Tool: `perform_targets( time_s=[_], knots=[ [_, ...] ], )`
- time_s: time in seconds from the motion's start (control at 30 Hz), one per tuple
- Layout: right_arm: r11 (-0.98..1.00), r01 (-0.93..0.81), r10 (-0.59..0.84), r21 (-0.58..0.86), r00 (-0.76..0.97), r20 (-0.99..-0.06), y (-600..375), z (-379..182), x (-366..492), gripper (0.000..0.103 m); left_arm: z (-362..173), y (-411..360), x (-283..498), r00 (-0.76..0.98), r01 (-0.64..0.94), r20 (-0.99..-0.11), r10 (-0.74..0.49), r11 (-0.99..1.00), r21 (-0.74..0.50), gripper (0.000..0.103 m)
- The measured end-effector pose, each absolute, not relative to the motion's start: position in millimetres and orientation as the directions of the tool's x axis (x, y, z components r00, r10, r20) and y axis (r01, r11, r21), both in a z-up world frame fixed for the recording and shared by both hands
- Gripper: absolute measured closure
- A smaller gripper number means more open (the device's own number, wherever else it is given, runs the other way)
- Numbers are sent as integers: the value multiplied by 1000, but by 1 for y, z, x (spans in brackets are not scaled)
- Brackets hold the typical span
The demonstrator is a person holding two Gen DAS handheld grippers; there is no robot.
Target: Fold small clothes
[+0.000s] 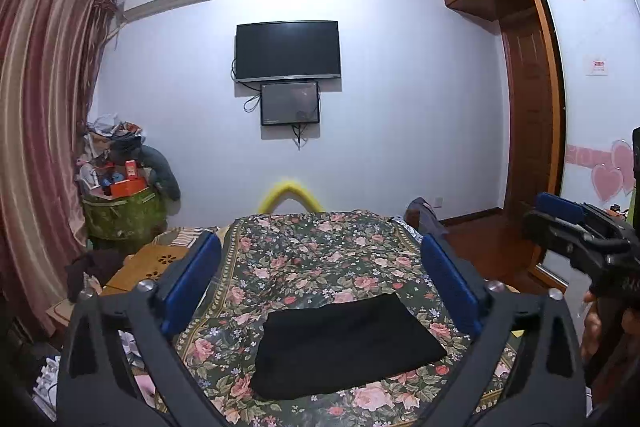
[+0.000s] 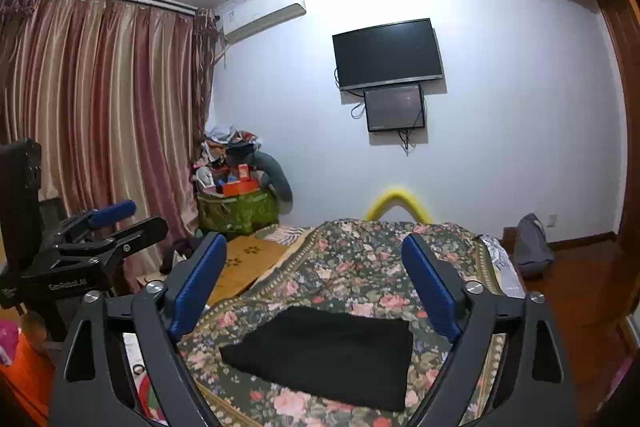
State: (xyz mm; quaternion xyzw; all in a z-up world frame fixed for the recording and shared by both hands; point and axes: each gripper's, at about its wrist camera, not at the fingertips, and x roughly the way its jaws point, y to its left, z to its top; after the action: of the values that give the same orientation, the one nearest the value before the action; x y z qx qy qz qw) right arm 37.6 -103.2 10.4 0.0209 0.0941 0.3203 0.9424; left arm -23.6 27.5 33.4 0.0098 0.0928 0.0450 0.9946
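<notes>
One folded black garment (image 1: 344, 345), long axis crosswise on bedspread (image 1: 320, 251)

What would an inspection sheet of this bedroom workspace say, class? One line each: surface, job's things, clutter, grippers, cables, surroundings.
Surface: floral bedspread covers the bed, a little rumpled.
Job's things: black garment lies folded flat on the bedspread, touching neither gripper.
Clutter: overfilled green bag in the corner by the curtain.
Grippers: left gripper and right gripper both open, empty, above the bed.
Cables: loose leads hang beside the two wall screens.
Surroundings: air conditioner, wooden wardrobe.
</notes>
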Motion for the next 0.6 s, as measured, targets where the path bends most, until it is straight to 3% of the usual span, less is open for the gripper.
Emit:
perform_targets(
  time_s=[0.1,0.6],
  knots=[
    [802,-590,596,92,784,-171,-102,8,36,0,30,29,-24,977,-86,-197,87,996,14,1],
    [820,-566,570,77,802,-178,-105,6,22,0,24,30,-31,977,-69,-201,67,998,-5,0]
  ],
)
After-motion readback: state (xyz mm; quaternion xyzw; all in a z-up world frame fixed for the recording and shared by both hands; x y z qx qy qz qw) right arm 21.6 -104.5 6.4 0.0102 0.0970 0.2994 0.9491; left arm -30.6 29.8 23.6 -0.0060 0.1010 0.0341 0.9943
